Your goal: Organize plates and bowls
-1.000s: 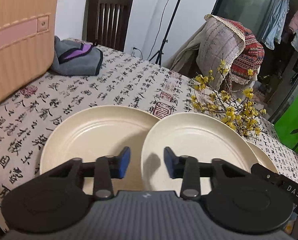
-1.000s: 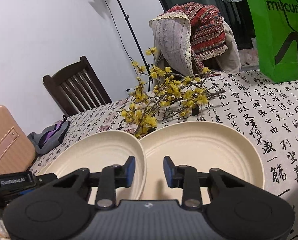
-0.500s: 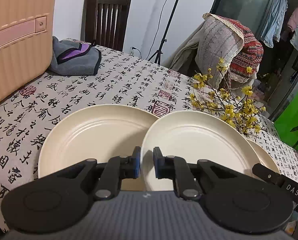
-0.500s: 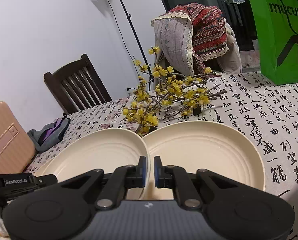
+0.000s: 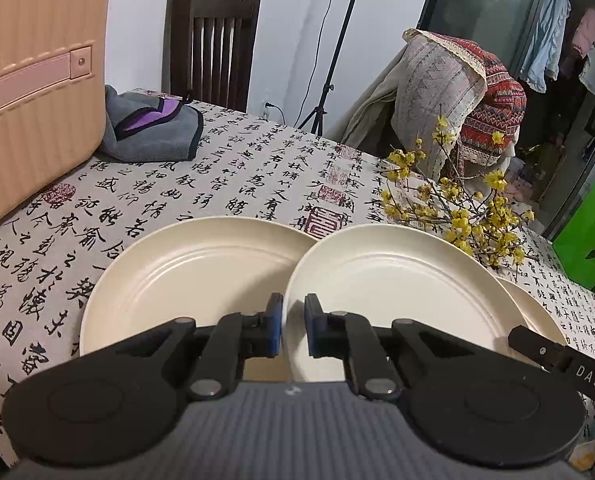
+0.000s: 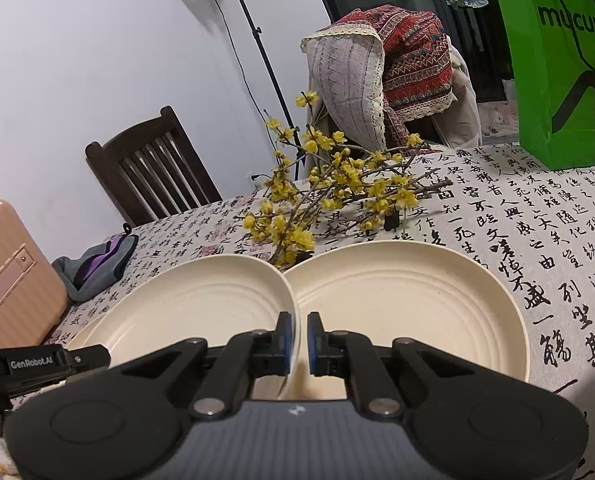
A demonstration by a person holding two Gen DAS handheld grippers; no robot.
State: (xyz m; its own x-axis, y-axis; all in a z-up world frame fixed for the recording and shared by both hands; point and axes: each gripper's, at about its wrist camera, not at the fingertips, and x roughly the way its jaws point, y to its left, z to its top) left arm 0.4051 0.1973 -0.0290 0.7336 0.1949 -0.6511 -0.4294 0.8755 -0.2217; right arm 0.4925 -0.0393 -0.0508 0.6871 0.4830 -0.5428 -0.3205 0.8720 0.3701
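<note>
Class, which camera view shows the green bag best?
The right wrist view: the green bag stands nearly whole on the table's far edge, its printed lettering readable. The left wrist view shows only a plain green sliver at its right edge.

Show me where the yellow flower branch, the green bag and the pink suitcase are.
yellow flower branch (image 6: pixel 337 192), right wrist view, middle blossoms
green bag (image 6: pixel 557 80), right wrist view, front face
pink suitcase (image 5: pixel 29 80), left wrist view, ribbed front

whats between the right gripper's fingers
The rim of the middle plate; the right gripper is shut on it. The right wrist view shows this.
</note>
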